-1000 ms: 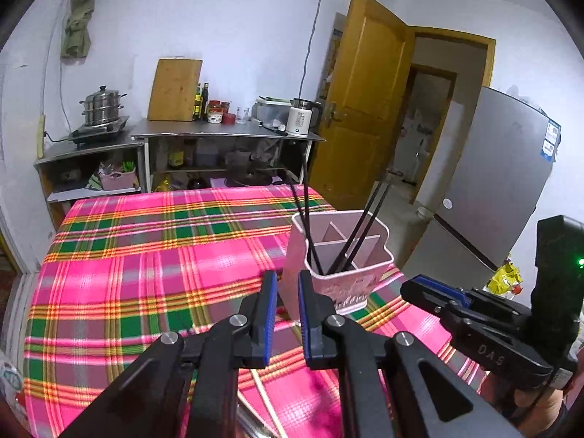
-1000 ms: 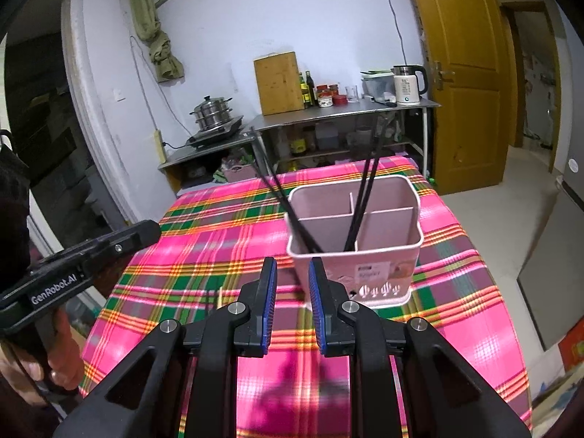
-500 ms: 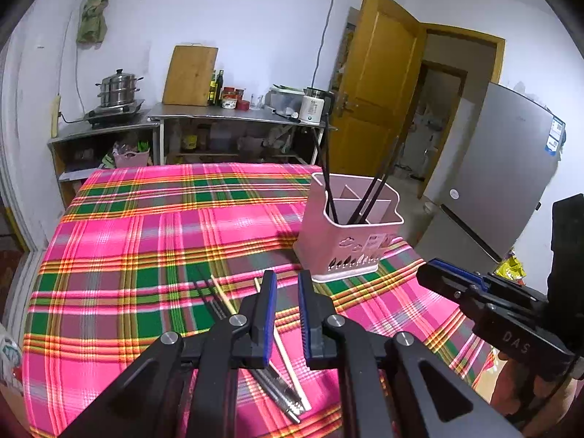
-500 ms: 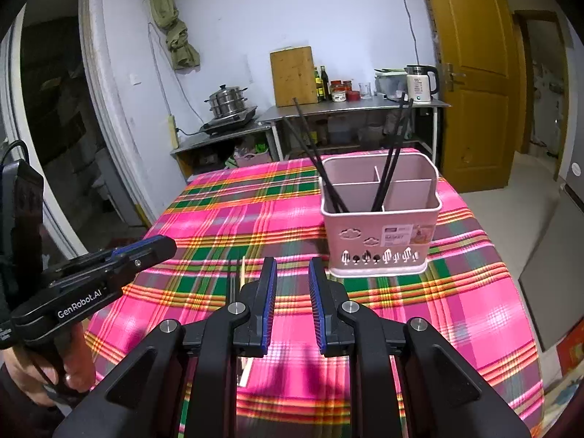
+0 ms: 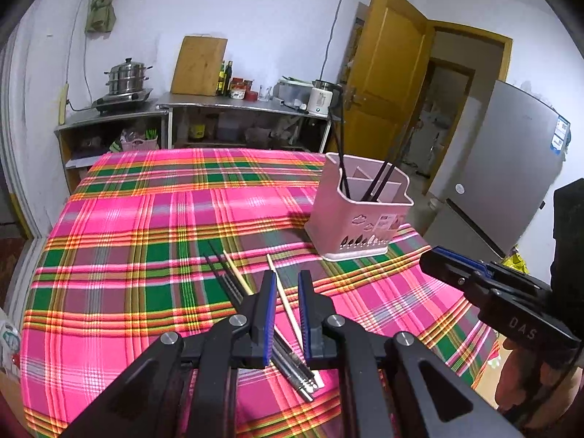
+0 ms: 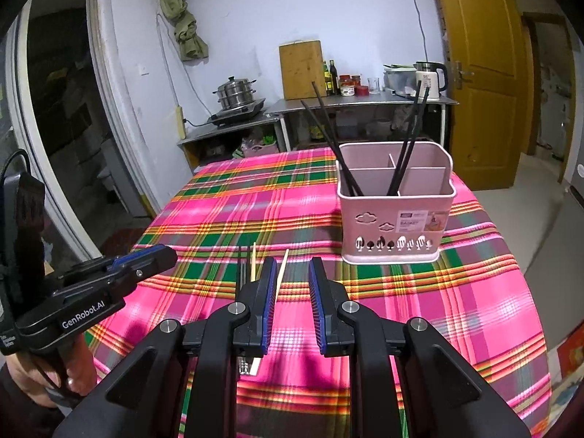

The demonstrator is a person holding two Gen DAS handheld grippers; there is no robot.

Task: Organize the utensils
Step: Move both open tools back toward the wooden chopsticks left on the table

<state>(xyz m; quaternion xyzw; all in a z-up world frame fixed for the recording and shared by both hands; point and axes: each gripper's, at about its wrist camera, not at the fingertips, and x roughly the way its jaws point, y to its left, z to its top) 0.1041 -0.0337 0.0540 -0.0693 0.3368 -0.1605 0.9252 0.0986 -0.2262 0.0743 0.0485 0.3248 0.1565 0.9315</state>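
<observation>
A pink utensil basket [image 5: 359,215] [image 6: 396,211] stands on the plaid tablecloth at the right, with black chopsticks [image 6: 407,149] upright in its compartments. Loose chopsticks lie on the cloth: dark metal-ended ones [image 5: 233,284] [image 6: 239,273] and pale wooden ones [image 5: 286,301] [image 6: 281,273]. My left gripper [image 5: 285,284] is open and empty, just above the loose chopsticks. My right gripper [image 6: 291,273] is open and empty, above the near ends of the same chopsticks. Each gripper shows in the other's view, the right one [image 5: 485,292] and the left one [image 6: 109,284].
The table [image 5: 146,255] is covered by a pink, green and yellow plaid cloth. Behind it stands a metal shelf unit [image 5: 241,106] with a pot, cutting board, bottles and kettle. A wooden door [image 6: 478,73] and a grey fridge [image 5: 503,168] are at the right.
Both grippers have pulled back from the basket toward the near side of the table. The loose chopsticks have come into view under them. The jaws have opened a little wider.
</observation>
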